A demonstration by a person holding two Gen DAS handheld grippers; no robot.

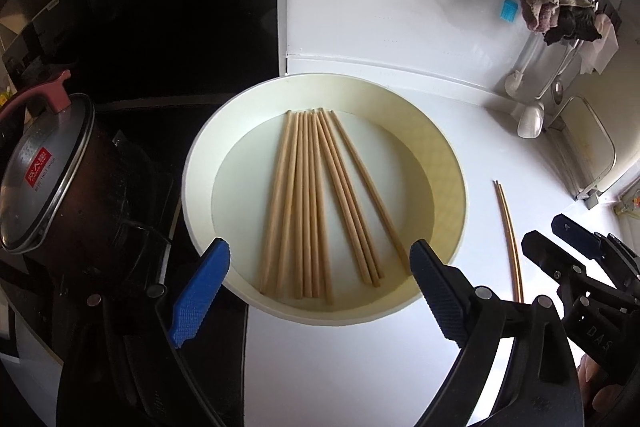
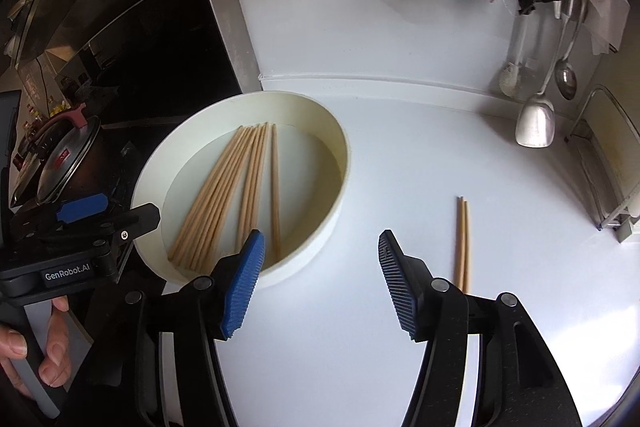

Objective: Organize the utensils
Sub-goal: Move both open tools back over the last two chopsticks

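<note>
White letters reading "GenRobot.AI" stood on the black body of the left gripper (image 2: pixel 82 215), at about nine o'clock in the right wrist view. In the left wrist view, the black housing of the right gripper (image 1: pixel 576 243), at about four o'clock, carried raised letters that looked like "DAS", the rest cut off. At nine o'clock in that view, a red square label (image 1: pixel 37 174) sat on the glass lid (image 1: pixel 44 171) of the pot, bearing white characters and a line of small print too blurred to read.

Pot (image 1: pixel 52 179) cut off, chopstick pair (image 2: pixel 462 243) partly hidden
</note>
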